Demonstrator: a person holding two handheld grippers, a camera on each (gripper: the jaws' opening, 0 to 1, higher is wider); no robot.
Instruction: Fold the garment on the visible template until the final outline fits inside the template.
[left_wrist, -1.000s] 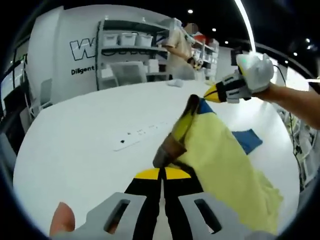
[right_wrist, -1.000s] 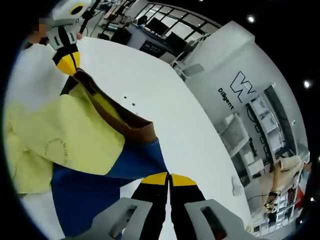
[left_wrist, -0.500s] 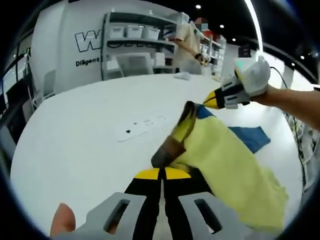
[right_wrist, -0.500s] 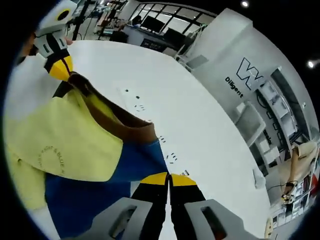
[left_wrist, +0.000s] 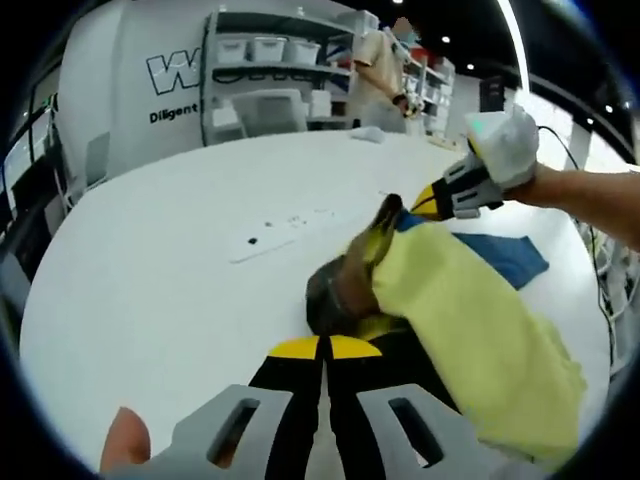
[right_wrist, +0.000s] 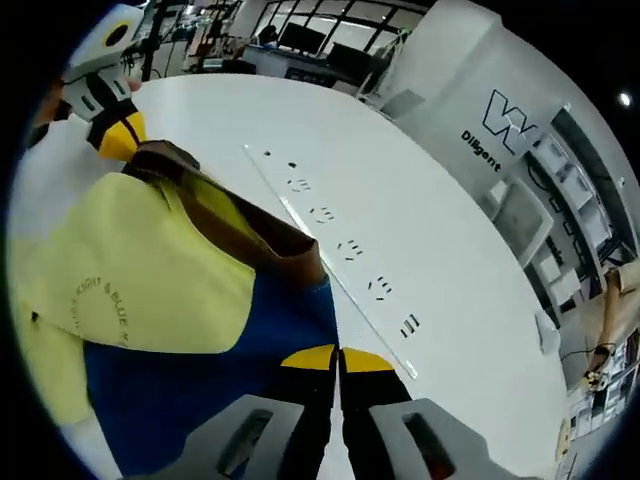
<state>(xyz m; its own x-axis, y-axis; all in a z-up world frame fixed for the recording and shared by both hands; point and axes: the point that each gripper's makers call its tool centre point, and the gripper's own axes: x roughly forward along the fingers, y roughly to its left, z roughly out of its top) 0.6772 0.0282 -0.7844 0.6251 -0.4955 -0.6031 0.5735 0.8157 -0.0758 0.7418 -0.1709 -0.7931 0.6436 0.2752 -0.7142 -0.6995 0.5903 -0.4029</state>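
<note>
The big white desk (left_wrist: 150, 270) carries a yellow and blue garment (left_wrist: 470, 320), lifted and stretched between both hands, its brown collar edge taut. A long white strip with dark marks (right_wrist: 340, 260), possibly the template's edge, lies on the desk just beyond the cloth. The left tongs (left_wrist: 325, 347) are closed on the brown collar. The right tongs (right_wrist: 338, 357) are pinched on the blue part.
</note>
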